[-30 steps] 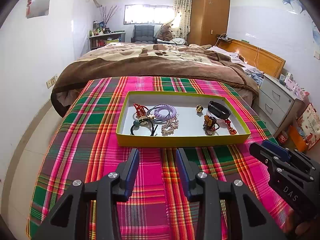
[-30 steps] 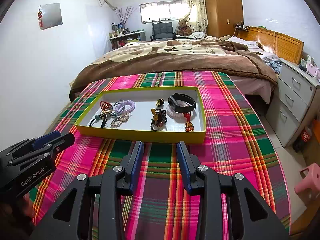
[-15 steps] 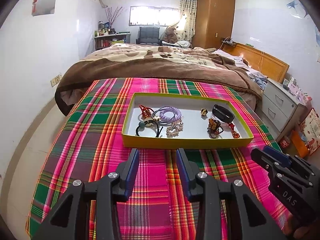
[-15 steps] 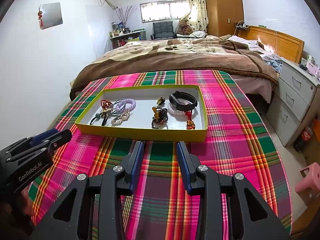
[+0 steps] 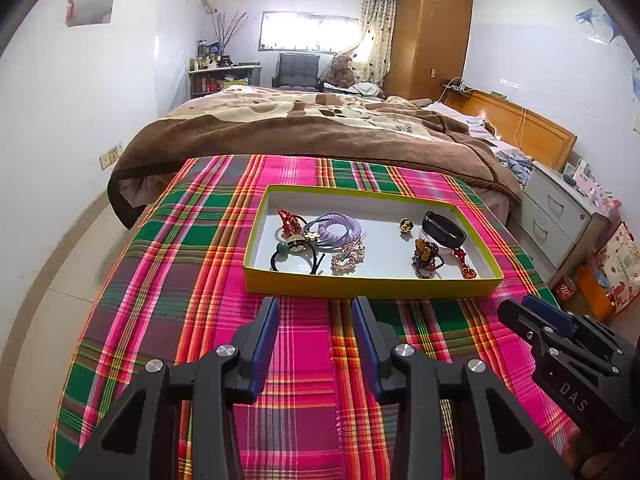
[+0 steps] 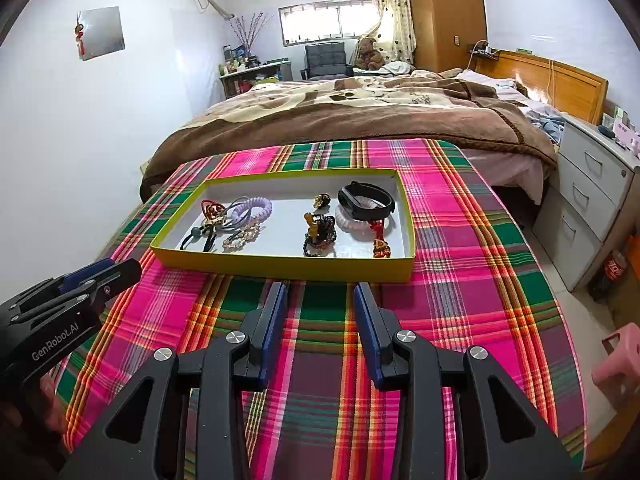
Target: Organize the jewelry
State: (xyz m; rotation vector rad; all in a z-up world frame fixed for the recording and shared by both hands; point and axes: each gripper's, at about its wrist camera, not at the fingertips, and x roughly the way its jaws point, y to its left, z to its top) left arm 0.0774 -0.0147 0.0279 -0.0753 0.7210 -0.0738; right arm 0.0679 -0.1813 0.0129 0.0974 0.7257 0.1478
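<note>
A shallow yellow-rimmed tray (image 5: 372, 285) (image 6: 280, 267) lies on the plaid cloth. Its left half holds a purple coil hair tie (image 5: 340, 226) (image 6: 253, 206), a black hair tie (image 5: 294, 259), a red ornament (image 5: 288, 218) and a sparkly clip (image 5: 348, 258). Its right half holds a black wristband (image 5: 443, 231) (image 6: 366, 200), a dark bead bracelet (image 5: 426, 259) (image 6: 320, 235), a red charm (image 6: 380, 242) and a pale pink coil (image 6: 354, 221). My left gripper (image 5: 315, 306) and right gripper (image 6: 320, 292) hover side by side just short of the tray's near wall, both open with nothing between the fingers.
The pink and green plaid cloth (image 5: 168, 280) covers a table at the foot of a bed with a brown blanket (image 5: 304, 132). A white drawer unit (image 6: 588, 200) stands to the right, and a pink stool (image 6: 616, 360) sits on the floor.
</note>
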